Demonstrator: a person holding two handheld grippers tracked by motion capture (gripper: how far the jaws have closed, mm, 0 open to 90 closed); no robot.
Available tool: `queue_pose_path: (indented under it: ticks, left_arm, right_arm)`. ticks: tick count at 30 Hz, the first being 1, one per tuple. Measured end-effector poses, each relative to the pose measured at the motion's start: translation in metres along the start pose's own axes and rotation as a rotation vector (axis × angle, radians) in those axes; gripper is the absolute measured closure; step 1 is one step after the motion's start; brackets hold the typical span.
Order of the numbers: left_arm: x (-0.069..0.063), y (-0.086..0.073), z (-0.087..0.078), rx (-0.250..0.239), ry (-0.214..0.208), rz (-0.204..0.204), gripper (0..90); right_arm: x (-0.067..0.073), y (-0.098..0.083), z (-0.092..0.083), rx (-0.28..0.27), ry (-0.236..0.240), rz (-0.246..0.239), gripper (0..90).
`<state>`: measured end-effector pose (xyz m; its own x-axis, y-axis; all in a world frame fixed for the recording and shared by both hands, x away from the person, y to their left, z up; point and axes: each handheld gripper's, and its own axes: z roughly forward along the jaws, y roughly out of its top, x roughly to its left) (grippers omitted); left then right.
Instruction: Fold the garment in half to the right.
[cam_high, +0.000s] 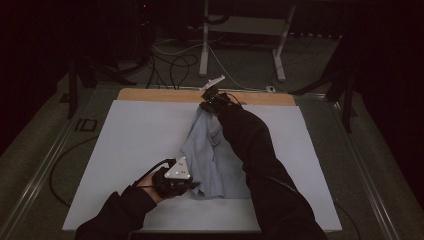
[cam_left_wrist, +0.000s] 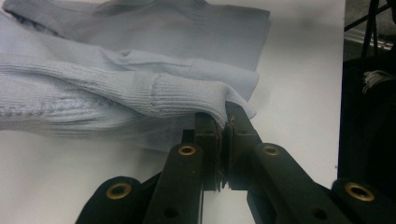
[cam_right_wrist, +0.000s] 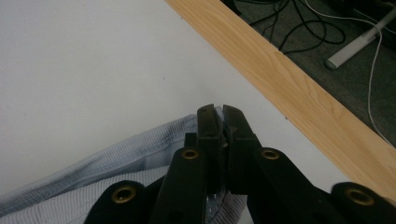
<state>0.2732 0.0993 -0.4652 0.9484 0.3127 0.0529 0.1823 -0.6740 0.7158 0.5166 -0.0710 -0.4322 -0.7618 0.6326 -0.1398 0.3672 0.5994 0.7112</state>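
**Knit garment pinched at two ends, both hand-held grippers clamped**

Thing in hand: light blue knit garment (cam_high: 210, 160), looks like a sweater, ribbed cuff or hem visible in the left gripper view. It lies bunched in the middle of the white worktop (cam_high: 125, 145), running from the near edge toward the far wooden strip (cam_high: 150, 94).

Handling, as a judgement: soft, limp, light. No stiffness, so it will sag and drape between any two hold points, and loose parts will drag on the sheet. Not fragile; the knit stretches and could snag or pull out of shape if tugged hard. Not slippery, and ribbed fabric gives the pads good bite. Best holds are the thick finished edges: ribbed cuff, hem, corner seams. A single thin layer mid-panel would slide or bunch.

Left hand-held gripper (cam_left_wrist: 223, 122): jaws pressed together on a ribbed edge of the garment, fabric folding over the tips. In the high view it (cam_high: 192, 186) sits at the near left corner of the cloth.

Right hand-held gripper (cam_right_wrist: 219, 116): jaws pressed together too, a thin sliver of knit edge caught between them, more cloth bunched below. In the high view it (cam_high: 206, 106) is at the far end, close to the wooden strip, holding the cloth up off the sheet there.

Floor cables (cam_high: 175, 65) lie beyond the worktop, well apart.
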Motion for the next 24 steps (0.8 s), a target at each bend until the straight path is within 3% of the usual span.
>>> queue_pose_path:
  ticks: [12,24]
  left_arm:
    - [-0.001,0.023,0.013,0.015,-0.027,0.056,87.1]
    - [-0.005,0.042,0.036,0.044,-0.065,0.102,87.1]
  right_arm:
    - [-0.012,-0.009,-0.013,-0.009,-0.015,0.009,87.5]
    - [-0.027,-0.021,-0.022,-0.006,-0.023,0.033,87.5]
